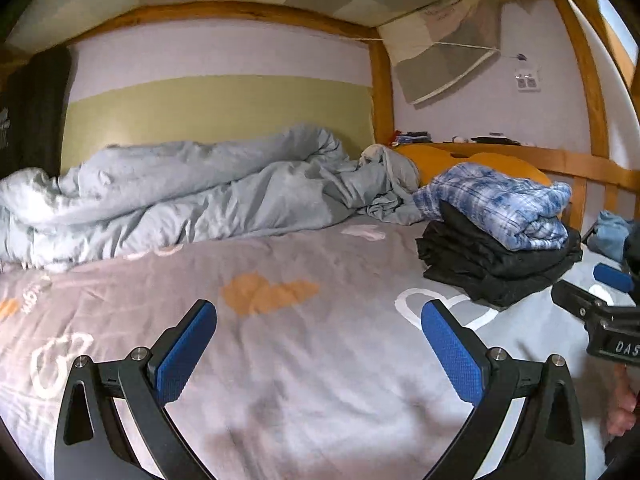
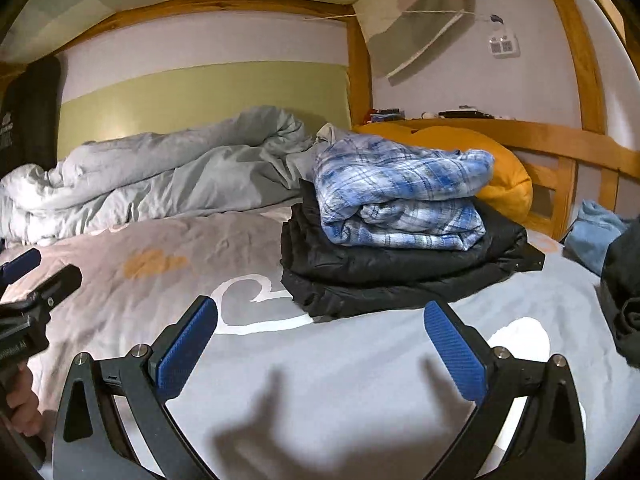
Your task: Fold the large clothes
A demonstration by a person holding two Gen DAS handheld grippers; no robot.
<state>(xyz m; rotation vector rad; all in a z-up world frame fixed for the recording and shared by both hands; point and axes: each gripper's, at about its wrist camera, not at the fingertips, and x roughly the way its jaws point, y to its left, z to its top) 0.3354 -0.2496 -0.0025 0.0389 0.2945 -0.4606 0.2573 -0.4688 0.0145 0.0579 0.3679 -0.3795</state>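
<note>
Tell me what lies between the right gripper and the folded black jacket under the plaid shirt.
Only bare grey printed bedsheet separates the open right gripper from the folded black jacket, shown in the right wrist view.

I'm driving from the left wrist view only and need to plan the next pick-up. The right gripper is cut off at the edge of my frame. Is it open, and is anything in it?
Observer: The right gripper is open, with nothing between its blue pads and only bedsheet beneath it.
Operator: Is there any unfolded clothing on its right? I only get a sliver there.
Observer: Yes, a dark garment lies crumpled at the right edge of the bed. It is apart from the folded stack, where the plaid shirt sits on the black jacket.
</note>
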